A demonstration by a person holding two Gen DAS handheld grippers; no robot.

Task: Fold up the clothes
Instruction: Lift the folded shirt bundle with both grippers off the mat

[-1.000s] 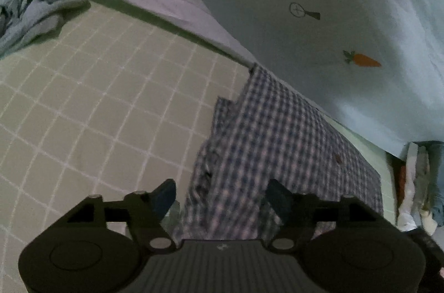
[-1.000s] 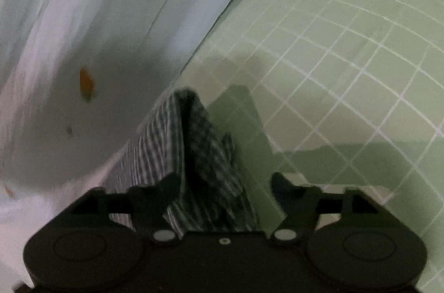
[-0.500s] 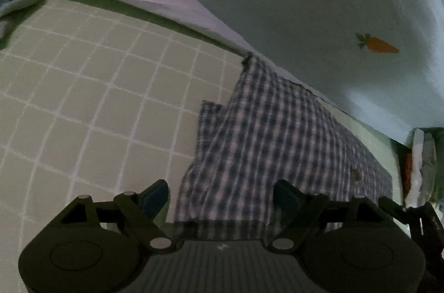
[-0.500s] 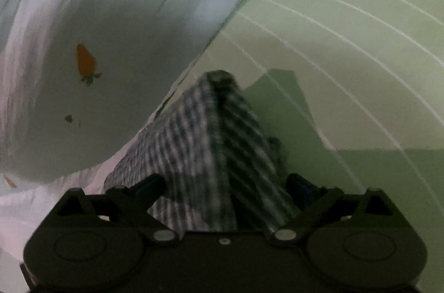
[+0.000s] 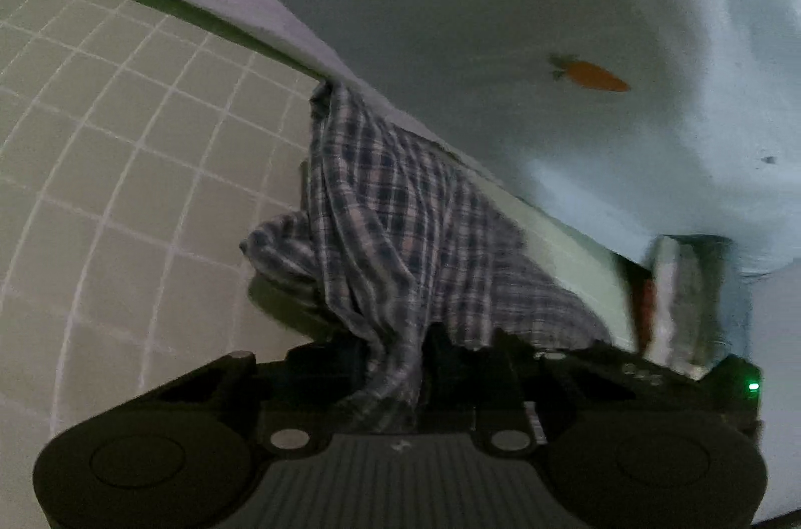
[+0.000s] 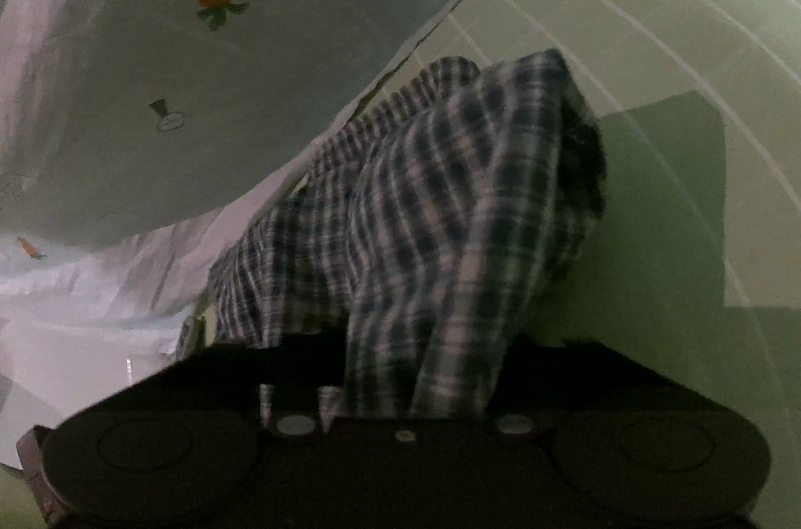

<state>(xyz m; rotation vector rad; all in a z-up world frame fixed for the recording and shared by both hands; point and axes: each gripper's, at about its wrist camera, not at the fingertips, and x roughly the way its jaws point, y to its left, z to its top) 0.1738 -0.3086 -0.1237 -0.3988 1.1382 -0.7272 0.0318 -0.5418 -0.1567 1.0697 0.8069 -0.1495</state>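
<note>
Clearly seen in both wrist views: plaid garment (image 5: 395, 198) pinched and raised above the green checked bed sheet (image 5: 125, 118). Left claw (image 5: 395, 374) closed tight on a bunched fold of the cloth, fabric hanging down between the fingers. Right claw (image 6: 415, 374) likewise clamped on another part of the same garment (image 6: 440, 218), cloth draped over its front. Far end of the plaid fabric lying against the edge of a pale blue quilt (image 5: 575, 3) printed with small carrots (image 5: 590, 74), beside the sheet. Blurred pile of folded clothes (image 5: 686, 304) standing at the right, near the quilt. Dark shadow (image 6: 666, 203) cast on the sheet just beside the lifted cloth.
</note>
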